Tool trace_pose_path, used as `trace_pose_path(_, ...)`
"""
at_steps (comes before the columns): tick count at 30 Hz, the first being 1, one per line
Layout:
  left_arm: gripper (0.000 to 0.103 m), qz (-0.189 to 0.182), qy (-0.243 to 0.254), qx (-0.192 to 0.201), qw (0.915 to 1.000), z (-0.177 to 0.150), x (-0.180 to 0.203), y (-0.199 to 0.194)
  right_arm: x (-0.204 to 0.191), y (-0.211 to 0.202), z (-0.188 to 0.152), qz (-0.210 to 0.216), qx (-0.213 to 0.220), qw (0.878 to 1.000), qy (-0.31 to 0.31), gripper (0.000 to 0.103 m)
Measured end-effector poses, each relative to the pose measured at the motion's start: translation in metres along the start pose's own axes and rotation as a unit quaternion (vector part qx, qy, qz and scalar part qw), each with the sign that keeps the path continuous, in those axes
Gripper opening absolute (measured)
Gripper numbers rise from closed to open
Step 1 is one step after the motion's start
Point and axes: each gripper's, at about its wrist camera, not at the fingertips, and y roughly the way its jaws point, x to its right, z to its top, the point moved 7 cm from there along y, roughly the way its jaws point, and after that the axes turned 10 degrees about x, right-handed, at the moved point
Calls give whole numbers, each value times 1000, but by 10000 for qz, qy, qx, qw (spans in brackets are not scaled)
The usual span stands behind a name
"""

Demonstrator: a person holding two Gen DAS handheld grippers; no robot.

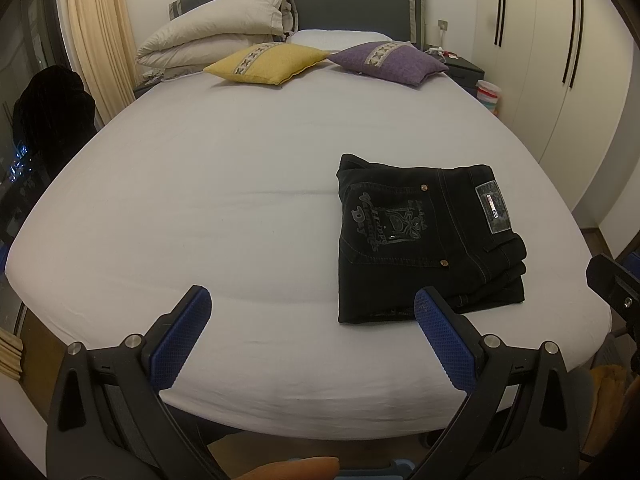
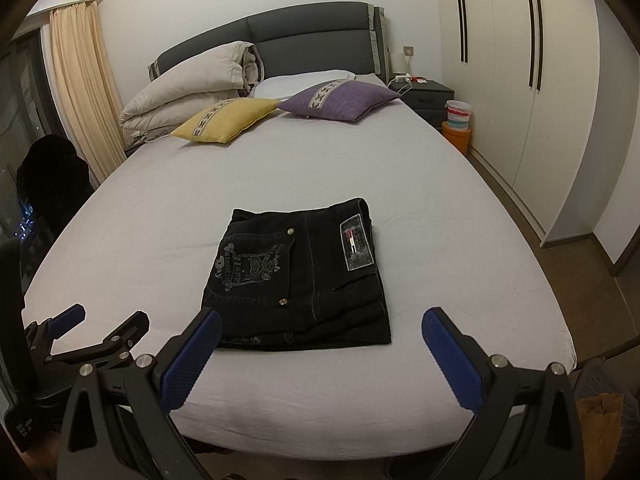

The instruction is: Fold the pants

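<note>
Black jeans [image 1: 424,240] lie folded into a compact square on the white bed [image 1: 224,184], back pocket print and waist label facing up. In the left wrist view they sit front right, just beyond my left gripper [image 1: 314,304], which is open and empty above the bed's near edge. In the right wrist view the jeans [image 2: 304,276] lie straight ahead of my right gripper [image 2: 320,330], also open and empty, its blue pads [image 2: 448,348] apart on either side of the near hem. The left gripper [image 2: 100,322] shows at the lower left there.
A yellow cushion [image 1: 266,63], a purple cushion [image 1: 390,61] and a folded beige duvet [image 1: 224,28] lie at the headboard. A nightstand [image 2: 426,94] and stacked boxes [image 2: 457,120] stand right of the bed, by white wardrobes [image 2: 532,92]. A dark chair [image 1: 52,120] stands left.
</note>
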Motion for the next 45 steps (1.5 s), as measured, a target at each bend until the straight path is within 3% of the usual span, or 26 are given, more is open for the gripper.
trace_pose_path(45, 103, -45, -2, -47, 10000, -4, 1, -2, 3, 3, -2, 46, -110, 9999, -41, 103)
